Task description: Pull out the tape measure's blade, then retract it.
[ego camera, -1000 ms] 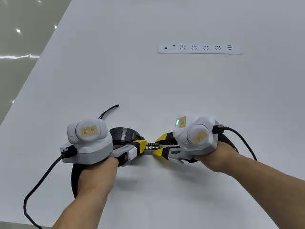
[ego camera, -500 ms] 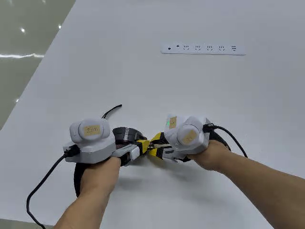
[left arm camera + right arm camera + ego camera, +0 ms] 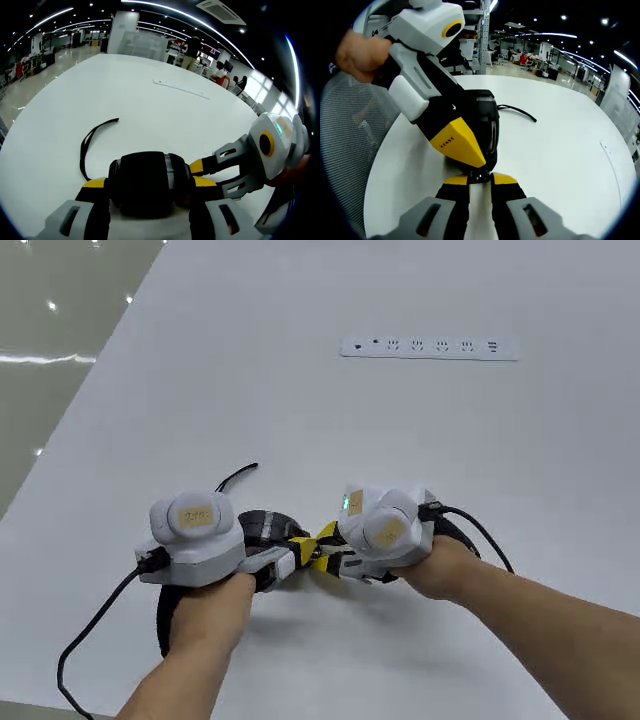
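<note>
Here the left gripper (image 3: 150, 184) clamps the tape measure (image 3: 482, 125) on the bench (image 3: 400, 420), and the right gripper (image 3: 480, 180), jaws narrow, pinches the blade tip (image 3: 479, 175) right at its mouth; travel straight along the blade's line, slowly, so nothing snaps or kinks

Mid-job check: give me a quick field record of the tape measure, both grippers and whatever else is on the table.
left gripper: jaws closed on either side of the tape measure
right gripper: jaws pinched on the blade tip, right at the case mouth
blade out: barely any showing outside the case
strap: black loop lying on the table beyond the case
power strip: white, far side of the table, well apart from the work
</note>
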Demonstrator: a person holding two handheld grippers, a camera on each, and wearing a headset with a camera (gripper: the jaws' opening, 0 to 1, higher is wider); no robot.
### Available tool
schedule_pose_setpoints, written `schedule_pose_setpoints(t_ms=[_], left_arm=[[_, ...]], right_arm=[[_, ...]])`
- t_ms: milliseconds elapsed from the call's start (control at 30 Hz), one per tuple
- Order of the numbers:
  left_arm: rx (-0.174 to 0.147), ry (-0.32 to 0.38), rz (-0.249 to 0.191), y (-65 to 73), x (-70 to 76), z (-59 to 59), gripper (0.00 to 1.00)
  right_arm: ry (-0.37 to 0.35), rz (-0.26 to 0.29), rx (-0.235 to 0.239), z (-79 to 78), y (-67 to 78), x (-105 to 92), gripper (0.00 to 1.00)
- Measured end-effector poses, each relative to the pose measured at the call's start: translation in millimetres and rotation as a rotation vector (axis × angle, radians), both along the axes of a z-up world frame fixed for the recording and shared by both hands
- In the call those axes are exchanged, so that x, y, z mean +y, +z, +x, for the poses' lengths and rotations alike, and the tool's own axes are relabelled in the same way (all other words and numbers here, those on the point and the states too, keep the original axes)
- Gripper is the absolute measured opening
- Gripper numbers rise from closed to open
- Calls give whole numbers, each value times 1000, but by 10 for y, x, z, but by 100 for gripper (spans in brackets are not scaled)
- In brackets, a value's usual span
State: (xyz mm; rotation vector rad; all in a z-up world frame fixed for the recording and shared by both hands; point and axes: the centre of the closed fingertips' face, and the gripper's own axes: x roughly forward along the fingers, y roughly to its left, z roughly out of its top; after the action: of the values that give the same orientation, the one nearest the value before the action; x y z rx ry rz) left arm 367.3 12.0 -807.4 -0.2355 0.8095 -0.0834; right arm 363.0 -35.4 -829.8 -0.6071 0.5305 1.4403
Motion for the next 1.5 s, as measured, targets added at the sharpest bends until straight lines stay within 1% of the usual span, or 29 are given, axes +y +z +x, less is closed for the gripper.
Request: schedule_pose_setpoints(t_ms=[300, 367, 467, 633, 700, 800, 967, 1233, 1333, 1400, 1467, 1500], left_arm=[[-2, -3, 13, 3, -1, -1, 62], [-8, -1, 17, 7, -2, -2, 62], [-12, 0, 21, 11, 0, 0, 62], [-9, -2, 24, 15, -3, -1, 63], [-9, -6, 26, 15, -2, -5, 63], [-19, -9, 33, 26, 0, -10, 62], [-26, -15, 33, 42, 8, -31, 62], [-41, -70, 56, 77, 8, -60, 65], [-47, -98, 67, 88, -7, -70, 67], [-58, -118, 71, 100, -23, -72, 68], [-63, -139, 69, 107, -48, -82, 69], [-64, -138, 73, 108, -41, -79, 69]], right_arm=[[-14, -4, 3, -6, 2, -7, 15], [-16, -6, 3, -3, -1, -5, 15], [-20, -9, 1, 5, -2, -6, 16], [-23, -16, 4, 12, -5, -18, 18], [-25, -19, -1, 23, -4, -27, 19], [-29, -21, -4, 30, 4, -45, 20], [-40, -22, -10, 46, 26, -89, 21], [-62, -20, -21, 75, 81, -222, 24], [-78, -19, -17, 78, 99, -305, 27], [-89, -18, -15, 79, 103, -351, 27], [-110, -24, 3, 71, 95, -412, 27], [-114, -25, -1, 68, 92, -446, 27]])
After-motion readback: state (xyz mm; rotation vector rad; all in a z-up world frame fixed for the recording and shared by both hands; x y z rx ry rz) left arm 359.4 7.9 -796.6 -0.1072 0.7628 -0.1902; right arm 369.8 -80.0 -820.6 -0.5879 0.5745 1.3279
